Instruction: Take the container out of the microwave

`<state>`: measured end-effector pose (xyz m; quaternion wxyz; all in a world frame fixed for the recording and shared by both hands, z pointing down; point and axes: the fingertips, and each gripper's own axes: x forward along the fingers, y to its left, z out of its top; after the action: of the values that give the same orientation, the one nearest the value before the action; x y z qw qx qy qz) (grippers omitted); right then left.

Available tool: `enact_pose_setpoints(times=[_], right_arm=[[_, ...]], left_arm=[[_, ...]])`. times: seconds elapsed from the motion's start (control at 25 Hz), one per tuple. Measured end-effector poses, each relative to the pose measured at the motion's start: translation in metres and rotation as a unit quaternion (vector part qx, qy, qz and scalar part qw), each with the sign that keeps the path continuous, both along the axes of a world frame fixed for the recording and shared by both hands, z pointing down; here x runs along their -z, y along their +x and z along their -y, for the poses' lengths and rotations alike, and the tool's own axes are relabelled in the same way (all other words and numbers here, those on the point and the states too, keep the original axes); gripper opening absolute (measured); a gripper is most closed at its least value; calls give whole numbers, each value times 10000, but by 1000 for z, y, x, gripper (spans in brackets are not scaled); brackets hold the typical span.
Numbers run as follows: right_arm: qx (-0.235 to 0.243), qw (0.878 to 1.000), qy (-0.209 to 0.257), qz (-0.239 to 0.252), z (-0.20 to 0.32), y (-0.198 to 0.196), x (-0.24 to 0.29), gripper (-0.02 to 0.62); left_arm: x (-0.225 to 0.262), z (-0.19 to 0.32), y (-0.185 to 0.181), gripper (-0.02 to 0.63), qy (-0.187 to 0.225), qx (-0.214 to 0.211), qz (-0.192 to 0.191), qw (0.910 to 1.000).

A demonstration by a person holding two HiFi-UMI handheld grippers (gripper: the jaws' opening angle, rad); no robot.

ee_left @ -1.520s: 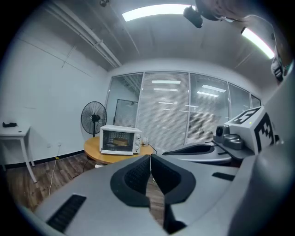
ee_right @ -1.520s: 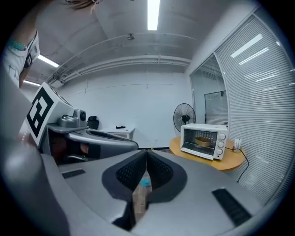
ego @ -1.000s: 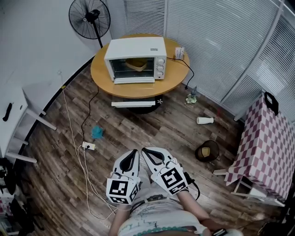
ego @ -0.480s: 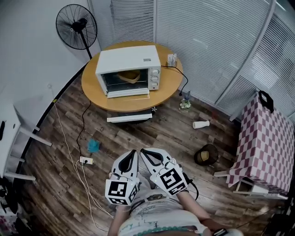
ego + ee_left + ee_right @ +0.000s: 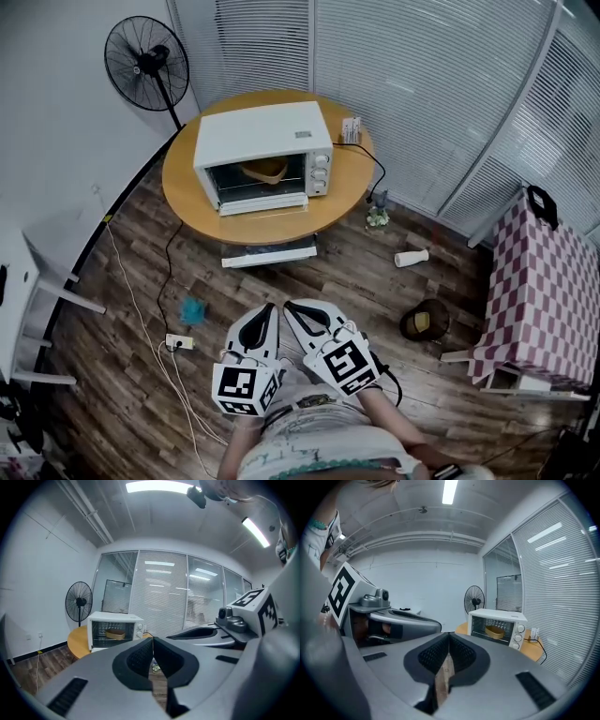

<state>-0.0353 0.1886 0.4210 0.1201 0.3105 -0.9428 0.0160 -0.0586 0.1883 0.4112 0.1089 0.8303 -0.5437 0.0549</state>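
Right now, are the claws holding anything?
No, nothing. The left claw and the right claw are both shut and empty. The container sits inside the microwave, well away from them.

Low in the middle of the head view, the left gripper (image 5: 269,309) and the right gripper (image 5: 293,307) are held side by side, close against the person's torso (image 5: 314,441). Both point toward the top of the frame, their tips nearly meeting. Each gripper's jaws are pressed together with nothing between them. The right forearm (image 5: 394,424) runs off toward the lower right.
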Motion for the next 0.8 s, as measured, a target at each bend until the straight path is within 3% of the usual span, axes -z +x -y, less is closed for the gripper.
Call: enact_pose_setpoints(times=[0.24,0.44,0.8], right_arm=[[-138,9999,-34,15,14,-13,-3,-5],[-182,9998,-36,9,21,-30,-4,-5],[-58,9997,-13,-257,19,-60,-10,-5]], left_arm=[[-3,14,-11,15,-16,-183,0,9998],[-5,17,-29,15,21,-232,244,9994],[-17,11,-52,15,-147,-295,-57,9994]])
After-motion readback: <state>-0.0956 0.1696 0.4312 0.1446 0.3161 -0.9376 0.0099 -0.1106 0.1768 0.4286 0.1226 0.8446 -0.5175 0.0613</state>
